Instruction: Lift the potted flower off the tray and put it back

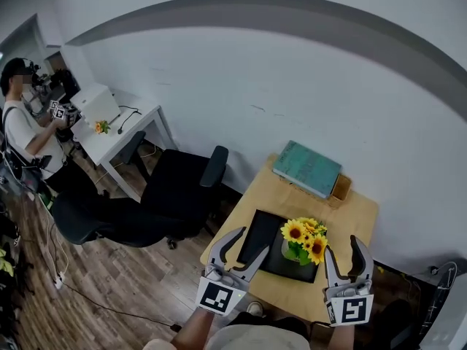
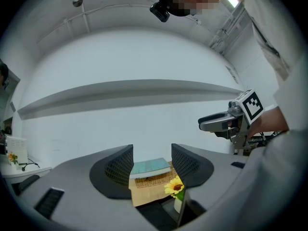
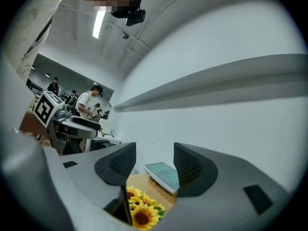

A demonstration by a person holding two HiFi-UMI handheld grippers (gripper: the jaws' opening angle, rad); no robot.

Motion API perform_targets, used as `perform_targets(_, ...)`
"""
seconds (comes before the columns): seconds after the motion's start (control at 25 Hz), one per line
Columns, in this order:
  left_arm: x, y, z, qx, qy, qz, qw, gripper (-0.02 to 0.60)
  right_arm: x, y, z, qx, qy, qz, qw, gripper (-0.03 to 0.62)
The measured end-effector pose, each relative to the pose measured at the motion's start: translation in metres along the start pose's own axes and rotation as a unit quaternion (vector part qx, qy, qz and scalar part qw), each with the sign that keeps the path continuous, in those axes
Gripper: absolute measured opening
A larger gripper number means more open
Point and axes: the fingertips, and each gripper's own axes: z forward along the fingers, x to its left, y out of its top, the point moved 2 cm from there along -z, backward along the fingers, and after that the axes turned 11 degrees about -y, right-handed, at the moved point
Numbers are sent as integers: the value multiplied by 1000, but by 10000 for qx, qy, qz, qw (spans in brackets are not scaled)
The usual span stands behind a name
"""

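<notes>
Flower [image 1: 304, 240] stands on tray [image 1: 261, 233] (table [image 1: 359, 217], near side). Left gripper [image 1: 252, 240], right gripper [image 1: 341, 245] — fingers apart, empty — flank it.

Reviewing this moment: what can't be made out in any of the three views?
- Pale pot of the yellow sunflowers: head view, blooms cover most; left gripper view, the left claw hides its base; right gripper view, below the bottom edge.
- Tan woven basket under the teal book: book covers most.
- Items on the far white desk: head view, too small.
</notes>
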Motion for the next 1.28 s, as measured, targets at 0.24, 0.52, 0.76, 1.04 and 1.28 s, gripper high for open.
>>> perform_targets(0.24, 1, -6, 15, -11, -240, 46, 9997, 238, -7, -7, 5, 31, -157, -21, 9999, 244)
perform_targets(0.52, -7, -6, 23, -95, -229, 137, 9996, 238, -12, -11, 7, -116, -56, -31, 9999, 245)
perform_targets(0.76, -14, -3, 26, -66, -162, 234, 9996, 238, -18, -11, 9, -205, 58, 38, 9998, 245)
perform_targets(1.04, -19, -12, 24, 74, -133, 234, 9996, 238, -17, -18, 9, -190, 139, 112, 9997, 245)
perform_targets(1.28, -23, -26, 20, 232, -191, 174, 9994, 238, -10, -34, 5, -29, 172, 166, 9997, 245)
